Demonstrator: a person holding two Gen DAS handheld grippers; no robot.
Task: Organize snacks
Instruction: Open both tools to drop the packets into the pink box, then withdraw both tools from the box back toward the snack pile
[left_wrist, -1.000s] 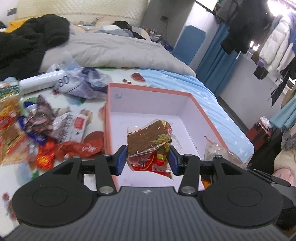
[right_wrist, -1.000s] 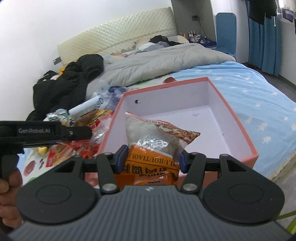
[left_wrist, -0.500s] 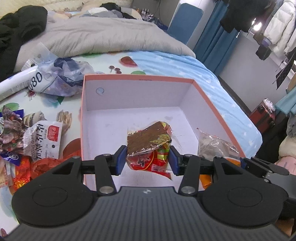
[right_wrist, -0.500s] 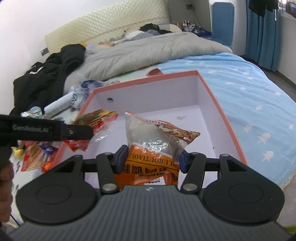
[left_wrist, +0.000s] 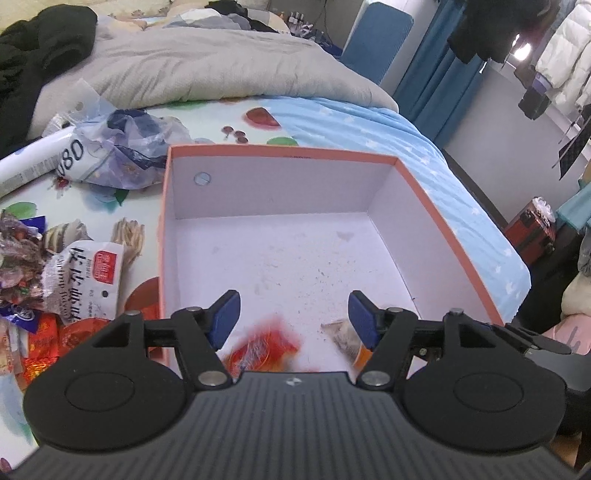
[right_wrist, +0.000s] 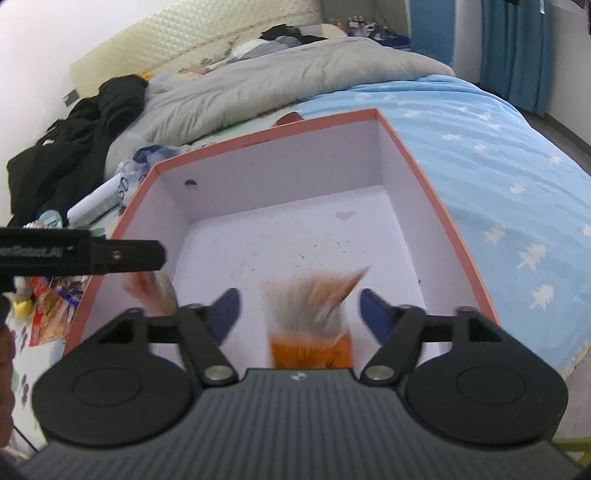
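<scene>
Both grippers, left (left_wrist: 293, 315) and right (right_wrist: 299, 314), gape apart; we judge the blurred orange packet (right_wrist: 312, 332) light, crinkly, best pinched mid-body.

Bed (left_wrist: 369, 122) (box (left_wrist: 436, 206), snacks (left_wrist: 85, 280))

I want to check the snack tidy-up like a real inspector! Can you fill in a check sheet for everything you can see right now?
Surface: bed with a fruit-print sheet and blue star blanket.
Job's things: orange-rimmed box; red snack packet and orange snack packet, both blurred, inside it.
Clutter: loose snack pile, plastic bag, white tube.
Tongs: left tongs open; right tongs open.
Cables: nothing seen.
Surroundings: grey duvet, black clothes, blue curtains.
</scene>
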